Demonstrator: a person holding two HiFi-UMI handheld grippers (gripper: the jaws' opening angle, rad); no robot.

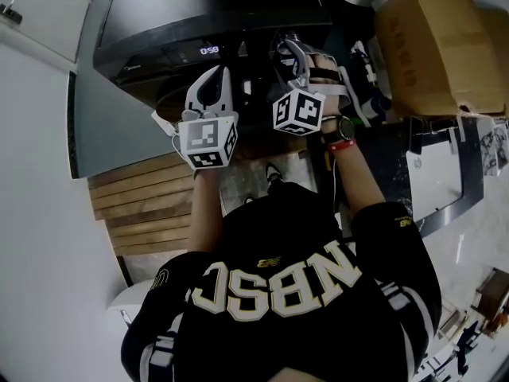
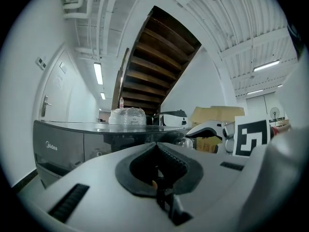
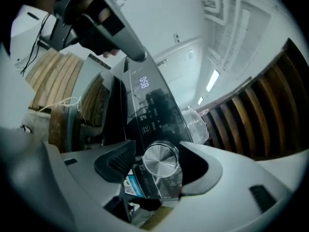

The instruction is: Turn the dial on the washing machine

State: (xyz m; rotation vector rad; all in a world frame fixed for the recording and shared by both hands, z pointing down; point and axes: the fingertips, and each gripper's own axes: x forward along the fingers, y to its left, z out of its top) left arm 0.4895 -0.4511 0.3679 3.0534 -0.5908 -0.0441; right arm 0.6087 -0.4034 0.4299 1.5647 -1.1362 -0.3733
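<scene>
The dark washing machine [image 1: 159, 14] stands in front of me, its lit display [image 1: 209, 51] facing me. In the right gripper view the round silver dial [image 3: 161, 158] on the black control panel [image 3: 149, 110] sits between the jaws of my right gripper [image 3: 157, 159]. They are open, with a small gap on each side of the dial. In the head view the right gripper [image 1: 290, 44] reaches to the panel. My left gripper [image 1: 216, 74] hovers to its left, shut and empty, level with the machine's grey front [image 2: 58, 149].
A large cardboard box [image 1: 429, 46] stands right of the machine. Wooden slats [image 1: 143, 205] lie on the floor at the left. A plastic-wrapped bundle [image 2: 127, 116] rests on the machine's top, under a wooden staircase [image 2: 154, 57]. A white panel [image 1: 437, 173] leans at the right.
</scene>
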